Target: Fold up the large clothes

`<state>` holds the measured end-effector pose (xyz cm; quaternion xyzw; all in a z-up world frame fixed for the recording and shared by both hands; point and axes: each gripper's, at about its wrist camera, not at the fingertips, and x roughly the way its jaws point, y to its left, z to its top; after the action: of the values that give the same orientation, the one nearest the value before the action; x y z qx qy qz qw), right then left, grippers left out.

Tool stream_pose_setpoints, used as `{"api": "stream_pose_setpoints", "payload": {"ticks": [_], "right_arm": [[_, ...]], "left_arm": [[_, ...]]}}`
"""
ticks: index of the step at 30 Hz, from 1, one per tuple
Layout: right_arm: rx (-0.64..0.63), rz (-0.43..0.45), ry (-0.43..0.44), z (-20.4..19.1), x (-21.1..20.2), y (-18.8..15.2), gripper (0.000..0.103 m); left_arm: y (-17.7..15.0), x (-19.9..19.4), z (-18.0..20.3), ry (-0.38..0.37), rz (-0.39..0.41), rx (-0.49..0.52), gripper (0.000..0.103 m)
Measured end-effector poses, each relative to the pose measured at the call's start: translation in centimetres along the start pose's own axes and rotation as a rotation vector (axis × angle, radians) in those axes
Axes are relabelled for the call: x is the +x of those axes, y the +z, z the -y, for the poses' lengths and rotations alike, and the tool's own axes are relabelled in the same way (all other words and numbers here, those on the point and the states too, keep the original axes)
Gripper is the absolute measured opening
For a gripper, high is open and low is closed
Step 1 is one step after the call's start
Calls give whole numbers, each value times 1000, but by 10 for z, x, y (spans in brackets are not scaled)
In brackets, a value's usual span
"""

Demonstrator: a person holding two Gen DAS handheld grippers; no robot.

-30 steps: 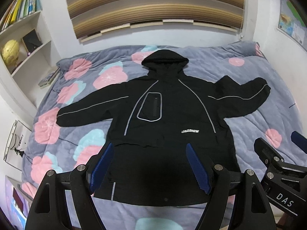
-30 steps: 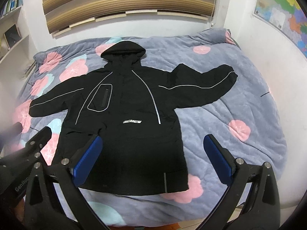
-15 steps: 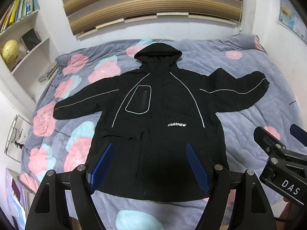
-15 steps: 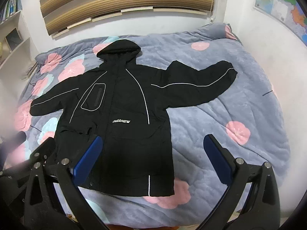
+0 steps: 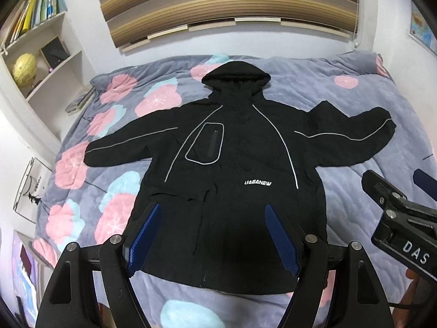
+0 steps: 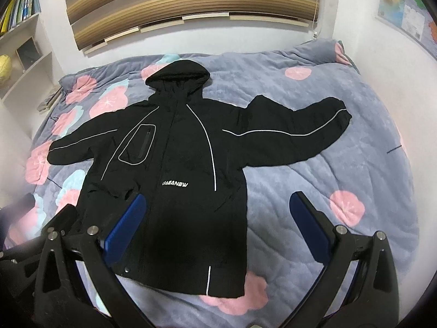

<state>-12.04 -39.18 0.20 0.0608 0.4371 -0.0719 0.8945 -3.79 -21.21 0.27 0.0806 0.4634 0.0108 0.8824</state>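
Jacket spread flat, both grippers held off it

The black jacket (image 5: 232,180) lay face up on the flowered blanket (image 5: 114,207), hood toward the window and sleeves out (probably so each could be folded inward). The left gripper (image 5: 211,236) and right gripper (image 6: 218,229) hung above its hem, jaws wide apart and empty, seemingly ready to pick a first grip.

We see a flowered quilt (image 5: 355,104), a striped blind (image 5: 226,5), a shelf with books (image 5: 35,8) and a globe (image 5: 24,67), a wall map (image 6: 409,19).
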Motion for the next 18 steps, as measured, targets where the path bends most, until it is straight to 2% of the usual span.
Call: {"api": "stream_pose_setpoints", "payload": {"ticks": [11,18], "right_arm": [[-50,-29,-16,5,47,29,103],[-23,-91,-46,35,93,44,103]], "left_arm": [[24,50,6,-12,-65,-59,79],[48,104,33,-47,-118,-56,79]]}}
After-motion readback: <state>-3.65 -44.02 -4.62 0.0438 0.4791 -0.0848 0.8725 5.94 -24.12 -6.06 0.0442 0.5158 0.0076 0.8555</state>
